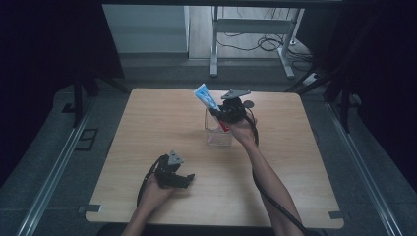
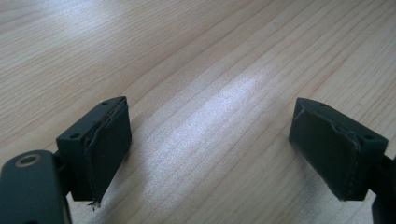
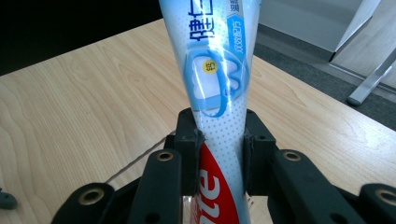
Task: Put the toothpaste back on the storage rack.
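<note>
Your right gripper (image 1: 222, 115) is clamped on a toothpaste tube (image 1: 208, 102); in the right gripper view both jaws press the tube's (image 3: 219, 70) sides at its middle, the red end below the pads, the blue flat crimped end above. You've got it roughly upright, tilted toward the desk's (image 1: 147, 128) far-left corner, red end down in a clear square container (image 1: 218, 132). Mid-body grip makes sense: keeps the tube steady and lets the low end go in first.

Container sits near the middle of the desk, a bit toward the far edge, standing upright and open at the top. The tube's red lower end is the one thing I can make out in it, and whether the tube touches the bottom I can't tell. Gripper is right above the rim, so my read is you're lowering the tube in; letting go comes once it's bottomed.

Your left gripper (image 1: 178, 178) is parked by the near edge, left of centre, resting on or just over the wood. In the left gripper view its jaws stand wide apart, pads (image 2: 109, 144) bare, plain desk (image 2: 201, 70) between. Well apart from the container, so it isn't steadying it. That's a risk: a light clear container could tip if the tilted tube leans on one wall.
</note>
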`<act>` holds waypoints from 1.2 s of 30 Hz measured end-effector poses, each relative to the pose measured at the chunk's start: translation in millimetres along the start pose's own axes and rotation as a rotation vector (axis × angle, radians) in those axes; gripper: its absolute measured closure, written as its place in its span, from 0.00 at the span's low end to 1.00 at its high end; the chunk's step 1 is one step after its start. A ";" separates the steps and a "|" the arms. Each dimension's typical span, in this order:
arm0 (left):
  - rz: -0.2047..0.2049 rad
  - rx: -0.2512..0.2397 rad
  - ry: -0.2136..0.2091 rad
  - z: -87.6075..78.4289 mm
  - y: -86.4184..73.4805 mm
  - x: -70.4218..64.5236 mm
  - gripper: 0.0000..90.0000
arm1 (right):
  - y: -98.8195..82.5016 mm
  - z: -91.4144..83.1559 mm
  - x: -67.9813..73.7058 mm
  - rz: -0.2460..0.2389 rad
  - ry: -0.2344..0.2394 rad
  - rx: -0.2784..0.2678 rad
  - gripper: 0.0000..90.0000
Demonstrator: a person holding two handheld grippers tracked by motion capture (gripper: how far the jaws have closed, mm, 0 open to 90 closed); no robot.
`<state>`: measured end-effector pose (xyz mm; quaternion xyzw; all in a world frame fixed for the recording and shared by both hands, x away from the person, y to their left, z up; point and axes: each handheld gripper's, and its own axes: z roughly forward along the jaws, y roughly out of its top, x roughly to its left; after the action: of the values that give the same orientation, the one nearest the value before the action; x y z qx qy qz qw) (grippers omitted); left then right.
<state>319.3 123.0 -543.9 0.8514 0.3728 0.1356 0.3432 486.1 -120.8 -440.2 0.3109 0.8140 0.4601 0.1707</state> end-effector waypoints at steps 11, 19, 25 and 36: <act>0.000 0.000 0.000 0.0 0.0 0.0 0.14 | -9.9 4.8 0.3 -0.001 0.016 0.012 0.79; 0.000 0.000 -0.001 0.0 0.0 0.0 0.14 | -12.8 5.8 0.9 -0.011 0.036 0.026 0.78; 0.000 0.000 -0.001 0.0 0.0 0.0 0.14 | -16.6 5.7 -2.0 0.014 0.051 0.024 0.77; 0.000 0.000 0.000 0.0 0.0 0.0 0.14 | -19.9 5.4 -2.4 -0.001 0.043 0.047 0.72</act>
<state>319.3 123.0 -543.9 0.8514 0.3726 0.1355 0.3434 484.0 -126.5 -460.1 0.3045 0.8283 0.4472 0.1458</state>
